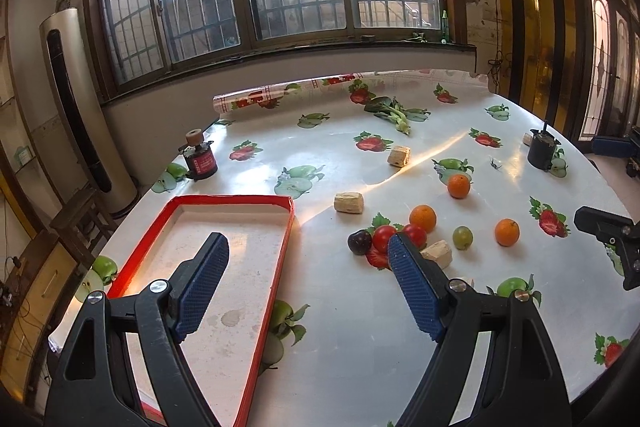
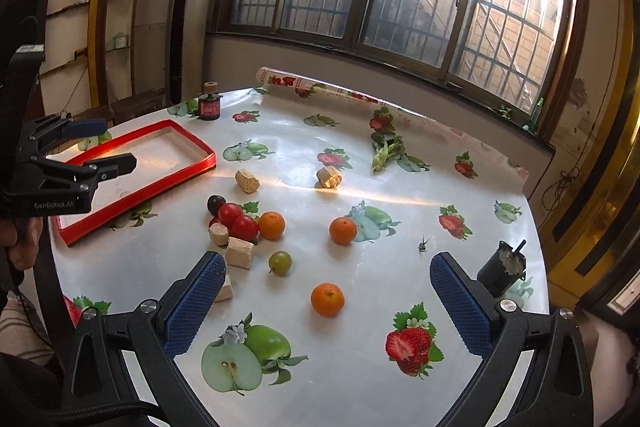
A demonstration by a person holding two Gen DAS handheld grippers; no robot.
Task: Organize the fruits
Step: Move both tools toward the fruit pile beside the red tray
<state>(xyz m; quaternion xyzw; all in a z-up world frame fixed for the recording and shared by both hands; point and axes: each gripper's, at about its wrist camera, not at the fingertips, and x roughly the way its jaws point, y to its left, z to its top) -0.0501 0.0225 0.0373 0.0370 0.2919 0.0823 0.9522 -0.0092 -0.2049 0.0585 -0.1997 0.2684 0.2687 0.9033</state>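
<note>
The round table wears a glossy fruit-print cloth, and the shallow red-rimmed tray near its edge holds nothing. Oranges, tomatoes, a plum and a green fruit lie loose mid-table among pale cork-like chunks. Left gripper and right gripper both hover with jaws spread, gripping nothing.

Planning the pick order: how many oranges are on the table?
3. One orange lies nearest the right tongs, one mid-table, one touching the tomatoes. None seems hidden.
</note>
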